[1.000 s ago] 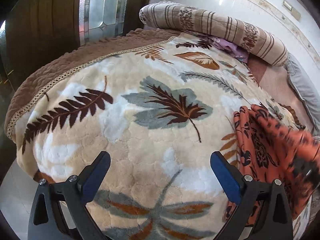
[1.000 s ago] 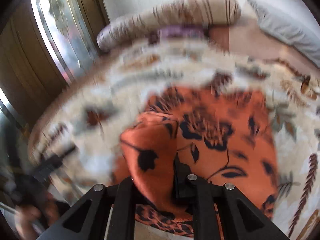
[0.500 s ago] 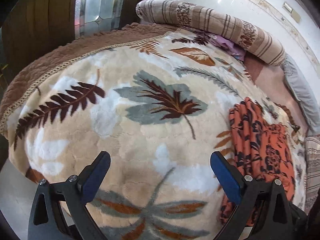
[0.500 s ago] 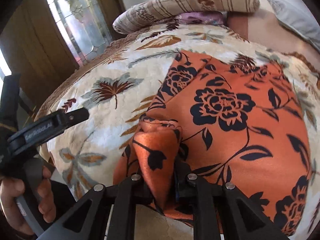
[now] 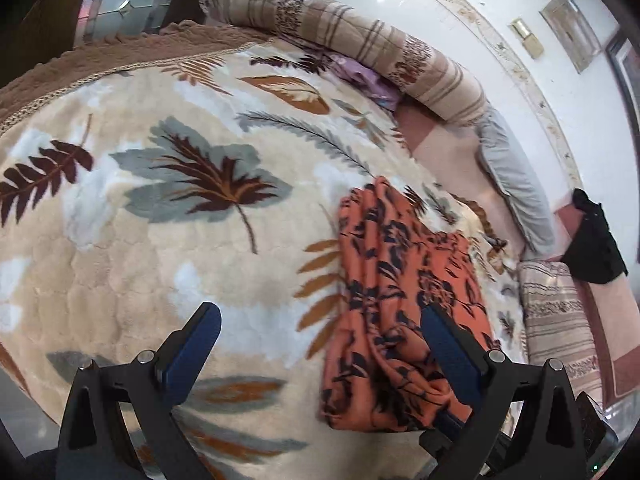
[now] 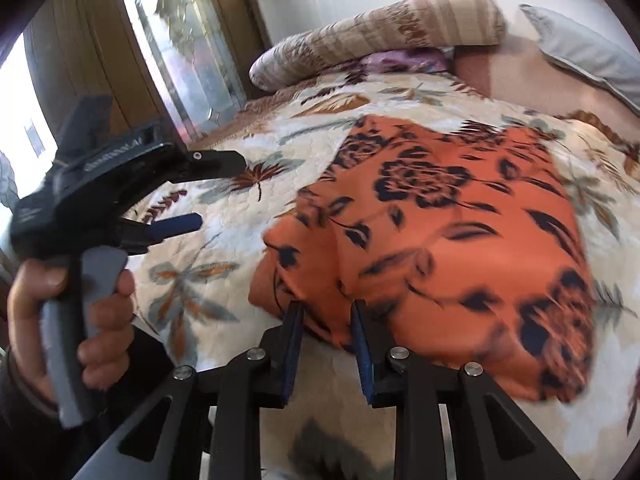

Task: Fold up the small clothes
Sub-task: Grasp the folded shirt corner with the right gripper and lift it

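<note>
Right gripper (image 6: 326, 312) just parted, jaws a little open, near edge of one orange flowered garment (image 6: 440, 240) between them, pads seemingly off it. Left gripper (image 5: 320, 344) wide open, empty, over leaf-patterned blanket (image 5: 160, 240), held in one hand (image 6: 68, 308). Garment lying on blanket, long axis running away toward one striped bolster (image 5: 360, 40). One grey pillow (image 5: 516, 184) beyond, well apart. Nothing blocking the cloth.

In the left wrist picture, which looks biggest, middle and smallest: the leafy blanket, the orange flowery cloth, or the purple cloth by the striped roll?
1. leafy blanket, fills most of the view.
2. orange flowery cloth, though it lies near the camera, which makes it look bigger.
3. purple cloth, only a small part shows, far away.
</note>
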